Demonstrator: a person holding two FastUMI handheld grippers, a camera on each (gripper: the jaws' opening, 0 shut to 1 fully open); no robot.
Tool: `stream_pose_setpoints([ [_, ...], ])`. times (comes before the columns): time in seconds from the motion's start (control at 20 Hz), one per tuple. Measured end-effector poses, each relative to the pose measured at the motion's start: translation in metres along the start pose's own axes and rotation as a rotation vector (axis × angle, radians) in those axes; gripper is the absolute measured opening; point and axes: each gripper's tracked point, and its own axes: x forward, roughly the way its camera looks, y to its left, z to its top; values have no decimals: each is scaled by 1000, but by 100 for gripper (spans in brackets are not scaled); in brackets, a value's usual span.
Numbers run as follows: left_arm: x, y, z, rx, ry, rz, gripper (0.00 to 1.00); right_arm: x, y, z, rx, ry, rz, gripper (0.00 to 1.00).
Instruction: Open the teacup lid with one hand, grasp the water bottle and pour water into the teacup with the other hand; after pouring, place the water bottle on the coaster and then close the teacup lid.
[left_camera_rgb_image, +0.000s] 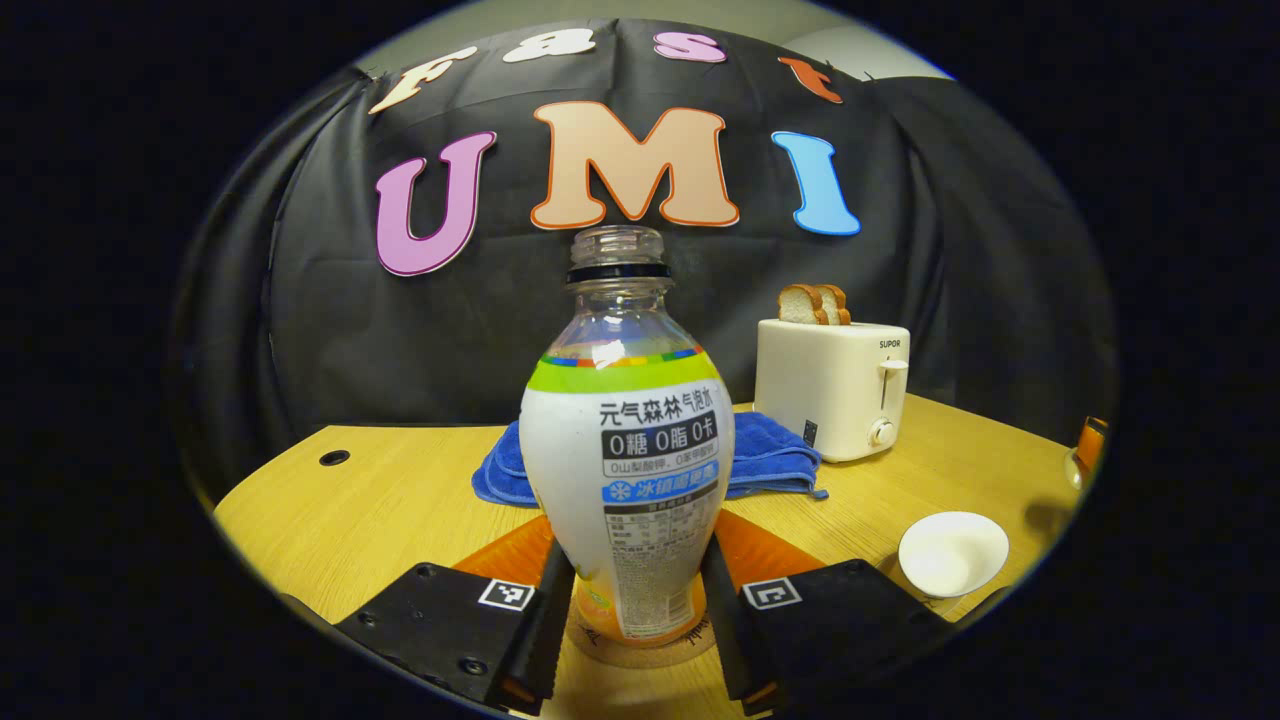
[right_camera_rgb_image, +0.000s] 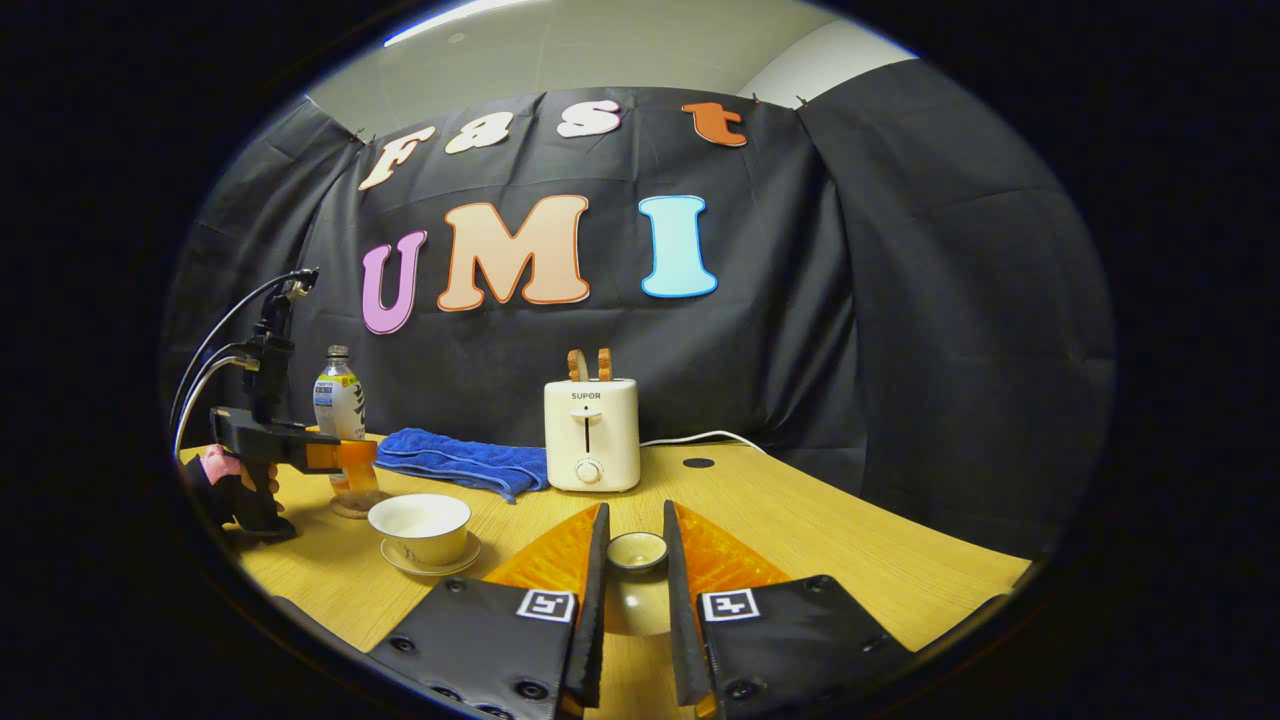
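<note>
On the wooden table I see the water bottle upright on the coaster, my left gripper closed around its base. The teacup stands open; my right gripper pinches its lid.

Water bottle stands upright on its coaster at the front of the counter, between the jaws of the left gripper.

In the left gripper view, a folded towel lies behind the bottle, with a toaster holding bread slices to its right and the teacup nearer, right of the bottle. In the right gripper view, the right gripper holds the teacup lid between its jaws; the teacup sits on a saucer to the left, just before the bottle, with towel and toaster behind.
</note>
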Motion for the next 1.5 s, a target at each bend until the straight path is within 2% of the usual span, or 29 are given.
stream_pose_setpoints([
  [0.05, 1, 0, -1, -2, 2, -2, 60, 0, 0, 0, 0, 0, 0, 32],
  [0.25, -5, -3, -2, -37, -1, -33, 73, 0, 0, 1, 0, 0, 0, 33],
  [0.3, -9, -1, 0, -38, -10, -27, 88, 0, 0, 1, 0, -1, 0, 33],
  [0.4, -12, 3, -2, -27, -15, -11, 98, 0, 0, 1, 0, -1, 1, 33],
  [0.7, -38, 4, 8, 34, -105, 29, 97, 1, 5, 2, 1, -3, 17, 32],
  [0.95, -67, 5, 13, 32, -172, 40, 97, 6, 26, 1, 4, -5, 89, 32],
  [1.1, -83, 17, 12, -6, -182, 63, 96, 11, 59, -2, 7, 3, 184, 30],
  [1.35, -110, 41, 6, -8, -178, 134, 96, 23, 121, -4, 12, 13, 339, 30],
  [1.5, -128, 52, 4, -12, -178, 173, 96, 30, 146, -5, 14, 14, 389, 31],
])
